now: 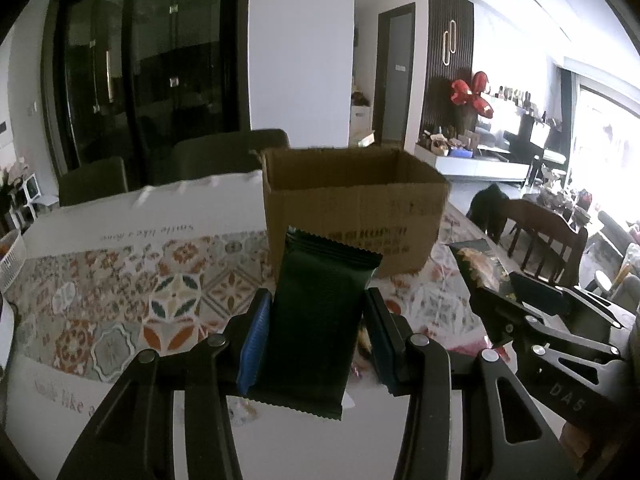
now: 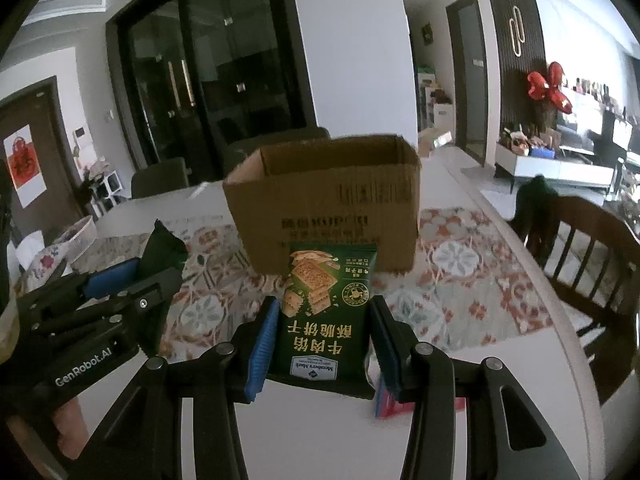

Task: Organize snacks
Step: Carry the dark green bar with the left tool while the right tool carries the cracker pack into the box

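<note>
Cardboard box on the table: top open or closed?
Open. The cardboard box stands upright on the table, no flaps over the top, and its inner back wall shows. Contents cannot be seen.

A home dining room: patterned tablecloth (image 1: pixel 120 280), wooden chair (image 2: pixel 592 264), red balloon (image 2: pixel 548 86) (living area behind).

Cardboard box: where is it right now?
The cardboard box stands open-topped on the patterned tablecloth, centre of both wrist views, just beyond the two held cracker packets.

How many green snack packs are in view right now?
2. One pack is clamped in the left gripper, the other pack in the right gripper, both before the box. More may be hidden inside it.
</note>
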A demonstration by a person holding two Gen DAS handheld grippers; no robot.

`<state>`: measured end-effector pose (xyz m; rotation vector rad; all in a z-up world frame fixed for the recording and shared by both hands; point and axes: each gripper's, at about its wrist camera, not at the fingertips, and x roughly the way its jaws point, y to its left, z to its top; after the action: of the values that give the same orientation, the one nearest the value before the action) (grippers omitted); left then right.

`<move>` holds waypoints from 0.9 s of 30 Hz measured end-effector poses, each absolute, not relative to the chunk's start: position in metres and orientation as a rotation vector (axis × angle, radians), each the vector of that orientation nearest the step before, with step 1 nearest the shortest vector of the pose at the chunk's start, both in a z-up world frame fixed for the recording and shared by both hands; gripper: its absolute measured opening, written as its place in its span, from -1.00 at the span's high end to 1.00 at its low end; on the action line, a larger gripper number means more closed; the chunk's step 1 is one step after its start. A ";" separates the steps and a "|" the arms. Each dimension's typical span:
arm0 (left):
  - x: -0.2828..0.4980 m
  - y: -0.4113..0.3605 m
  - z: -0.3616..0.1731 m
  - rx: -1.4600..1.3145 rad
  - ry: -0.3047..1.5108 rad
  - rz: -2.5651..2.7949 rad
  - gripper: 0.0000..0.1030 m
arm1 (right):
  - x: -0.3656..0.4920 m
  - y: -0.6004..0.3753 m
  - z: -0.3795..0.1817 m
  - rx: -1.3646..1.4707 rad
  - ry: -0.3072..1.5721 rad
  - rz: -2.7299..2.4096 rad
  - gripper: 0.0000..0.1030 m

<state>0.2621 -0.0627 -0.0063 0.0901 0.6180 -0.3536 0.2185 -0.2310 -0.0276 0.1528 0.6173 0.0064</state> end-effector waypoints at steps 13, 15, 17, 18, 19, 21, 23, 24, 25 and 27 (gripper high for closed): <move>0.320 -0.081 0.037 0.083 0.588 -0.383 0.10 | 0.271 -0.249 0.019 0.141 0.531 0.031 0.09; 0.329 -0.085 0.041 0.075 0.595 -0.393 0.10 | 0.280 -0.253 0.025 0.139 0.523 0.031 0.09; 0.340 -0.090 0.046 0.069 0.603 -0.405 0.10 | 0.290 -0.257 0.031 0.136 0.519 0.035 0.09; 0.344 -0.093 0.049 0.070 0.607 -0.407 0.10 | 0.295 -0.259 0.034 0.136 0.518 0.035 0.09; 0.350 -0.097 0.052 0.071 0.612 -0.412 0.10 | 0.300 -0.261 0.036 0.137 0.517 0.039 0.09; 0.361 -0.102 0.057 0.071 0.618 -0.414 0.10 | 0.313 -0.266 0.041 0.144 0.527 0.052 0.09; 0.372 -0.106 0.061 0.068 0.627 -0.419 0.10 | 0.326 -0.270 0.044 0.143 0.539 0.064 0.09; 0.377 -0.108 0.062 0.070 0.635 -0.421 0.10 | 0.330 -0.272 0.045 0.143 0.543 0.061 0.09; 0.384 -0.110 0.063 0.074 0.646 -0.418 0.10 | 0.338 -0.274 0.046 0.141 0.551 0.061 0.09; 0.397 -0.112 0.061 0.069 0.669 -0.412 0.10 | 0.349 -0.277 0.047 0.141 0.564 0.056 0.09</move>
<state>0.3970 -0.1124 0.0613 0.0693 0.6688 -0.4121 0.3492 -0.2774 0.0470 0.1415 0.5645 0.0564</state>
